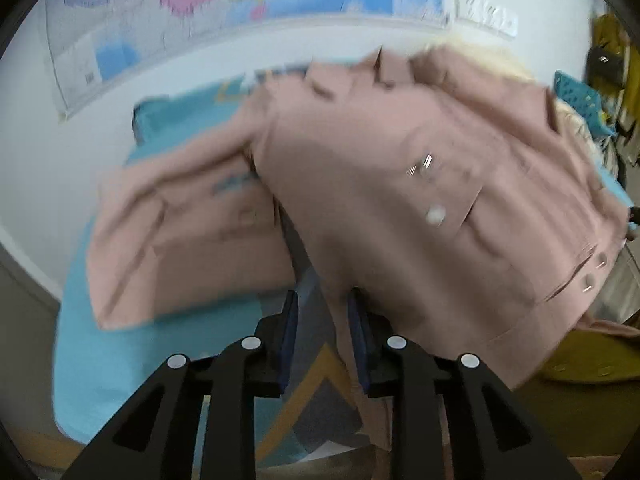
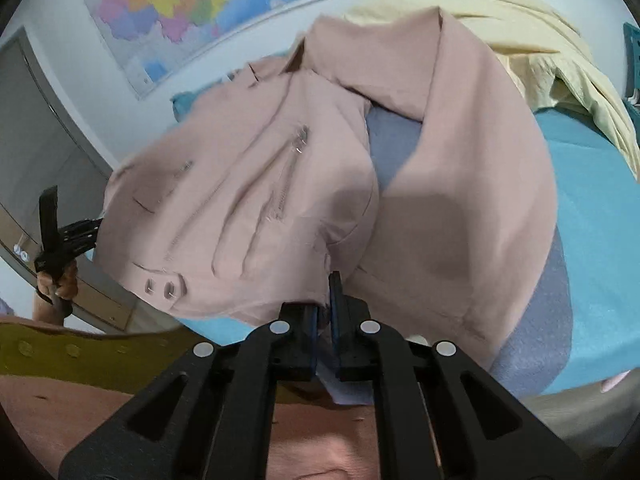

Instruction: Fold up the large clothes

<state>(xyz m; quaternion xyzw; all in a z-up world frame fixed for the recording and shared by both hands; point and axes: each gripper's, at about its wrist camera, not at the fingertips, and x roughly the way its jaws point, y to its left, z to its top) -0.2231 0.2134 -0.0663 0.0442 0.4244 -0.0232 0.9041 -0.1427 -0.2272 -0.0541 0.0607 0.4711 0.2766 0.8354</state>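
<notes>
White wall with a colourful map (image 2: pixel 188 4) behind; a bed under a turquoise sheet (image 2: pixel 600 208) with a grey-blue and mustard patterned patch (image 1: pixel 316 392) serves as the work surface. A pale yellow garment (image 2: pixel 540 52) is bunched at the far right of the bed, seen from the right wrist.

The pink jacket (image 1: pixel 380 200) is lifted off the sheet by its hem, front side toward both cameras, snap buttons and zip visible, collar at the far end. 1 sleeve (image 1: pixel 192 248) is spread out to the left in the left wrist view; heavy motion blur there.

Left gripper (image 1: pixel 322 320): jaws narrowed but a gap is visible; the jacket hem edge lies against the right-hand finger, and the patterned sheet is seen through the gap. Whether the pads actually clamp fabric cannot be told.

Right gripper (image 2: pixel 326 312): jaws brought nearly together, pink hem fabric pinched between the blue pads.

In the right wrist view the left gripper is also seen at the jacket's left edge, held by a hand (image 2: pixel 56 280). Mustard-yellow fabric (image 2: pixel 80 356) with round buttons lies at the near bed edge, below the jacket.
</notes>
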